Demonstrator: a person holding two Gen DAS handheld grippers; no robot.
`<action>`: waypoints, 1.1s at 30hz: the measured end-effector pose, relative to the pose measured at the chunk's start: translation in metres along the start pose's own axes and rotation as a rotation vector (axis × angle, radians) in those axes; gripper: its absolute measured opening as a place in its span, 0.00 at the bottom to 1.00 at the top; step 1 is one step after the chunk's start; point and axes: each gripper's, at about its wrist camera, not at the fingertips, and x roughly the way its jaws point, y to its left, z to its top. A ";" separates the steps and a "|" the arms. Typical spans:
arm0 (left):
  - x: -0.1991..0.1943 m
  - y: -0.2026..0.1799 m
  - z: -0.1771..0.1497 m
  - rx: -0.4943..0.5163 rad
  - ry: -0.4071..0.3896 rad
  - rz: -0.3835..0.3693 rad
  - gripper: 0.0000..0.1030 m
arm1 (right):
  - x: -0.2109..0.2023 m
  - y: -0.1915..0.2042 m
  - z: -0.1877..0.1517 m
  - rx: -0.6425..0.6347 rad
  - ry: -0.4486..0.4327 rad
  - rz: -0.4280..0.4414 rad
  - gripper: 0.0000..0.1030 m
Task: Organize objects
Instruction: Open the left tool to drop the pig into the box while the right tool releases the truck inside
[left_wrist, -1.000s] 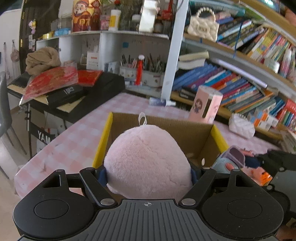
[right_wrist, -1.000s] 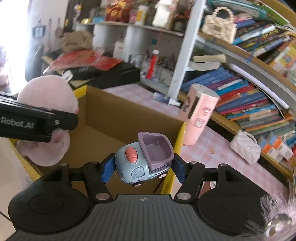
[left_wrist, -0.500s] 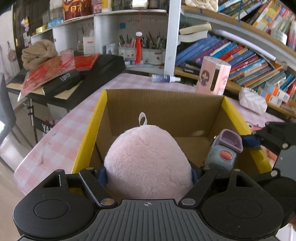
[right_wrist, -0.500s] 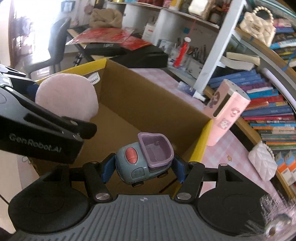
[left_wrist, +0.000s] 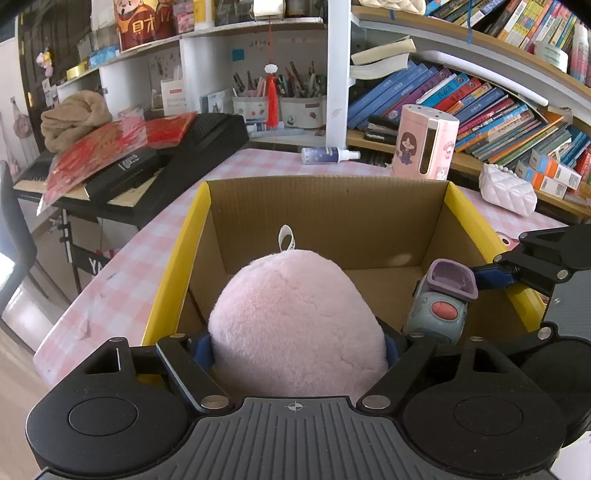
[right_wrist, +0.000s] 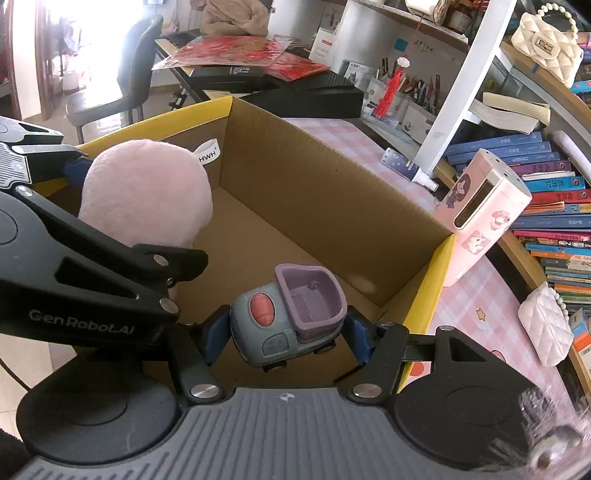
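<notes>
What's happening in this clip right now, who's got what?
A person is tidying toys into a cardboard box on a pink checked table. The left gripper has a pink plush toy between its jaws, which have just been opening, low inside the box. The right gripper grips a small blue-grey toy truck over the box floor. A pink canister stands outside.

Right gripper (right_wrist: 284, 334) clamps toy truck (right_wrist: 288, 317) over cardboard box (right_wrist: 332, 192); pink plush (right_wrist: 144, 192) left of gripper.
</notes>
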 end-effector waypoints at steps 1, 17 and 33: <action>0.000 0.000 0.000 -0.002 -0.002 -0.003 0.82 | 0.000 0.000 0.000 0.001 0.000 -0.001 0.60; -0.044 0.012 0.000 -0.062 -0.141 -0.043 0.89 | -0.030 0.002 -0.005 0.083 -0.100 -0.062 0.69; -0.094 0.032 -0.029 -0.161 -0.236 -0.031 0.95 | -0.106 0.011 -0.027 0.315 -0.274 -0.252 0.73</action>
